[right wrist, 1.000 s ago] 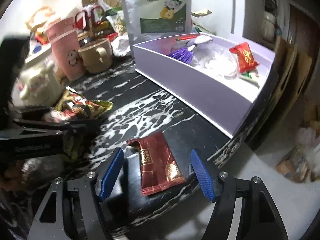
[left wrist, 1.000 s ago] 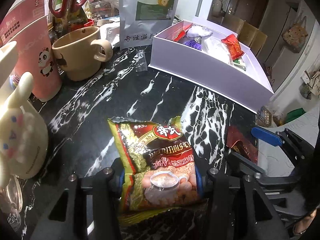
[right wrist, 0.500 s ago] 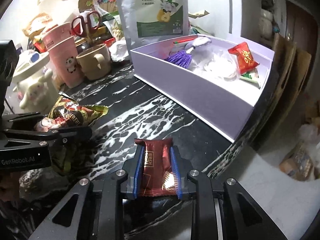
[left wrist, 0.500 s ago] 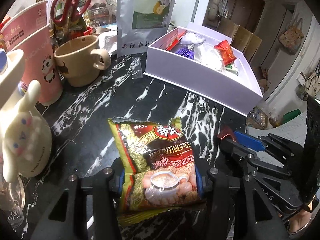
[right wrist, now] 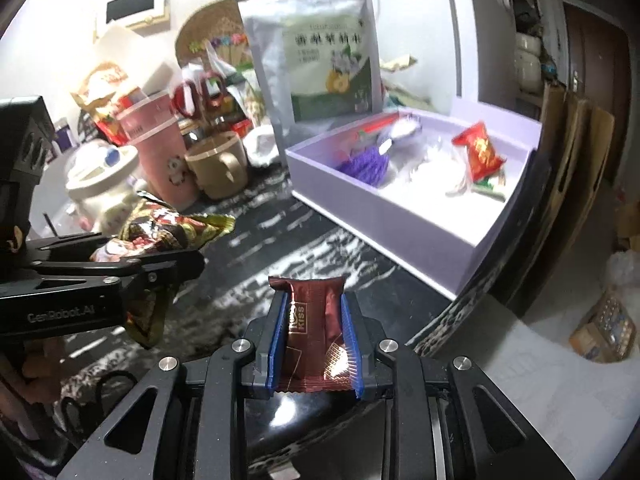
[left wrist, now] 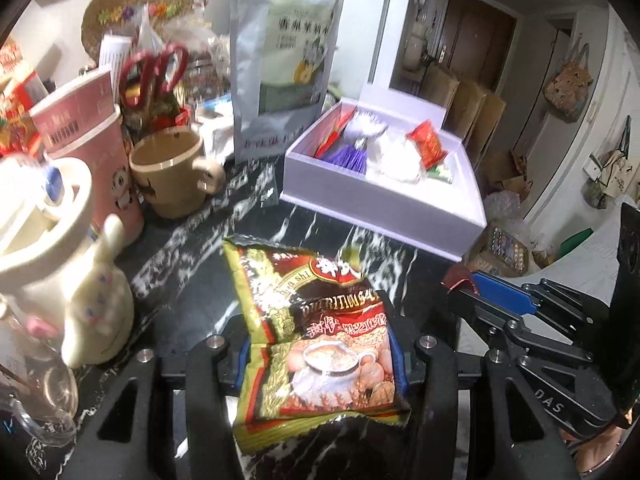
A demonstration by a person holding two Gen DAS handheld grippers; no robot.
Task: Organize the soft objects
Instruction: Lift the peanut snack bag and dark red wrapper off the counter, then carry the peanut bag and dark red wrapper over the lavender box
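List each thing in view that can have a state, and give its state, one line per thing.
Left gripper: shut on the cereal sachet, lifted off the table.
Right gripper: shut on the brown wrapper.
Box: open, holding a tassel, a red packet and white bags.
Mug: upright, looks empty.
Pouch: standing, sealed.

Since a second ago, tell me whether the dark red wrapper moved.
Yes. The dark red wrapper has left the marble counter, now clamped in the right tongs, nearer the lavender box.
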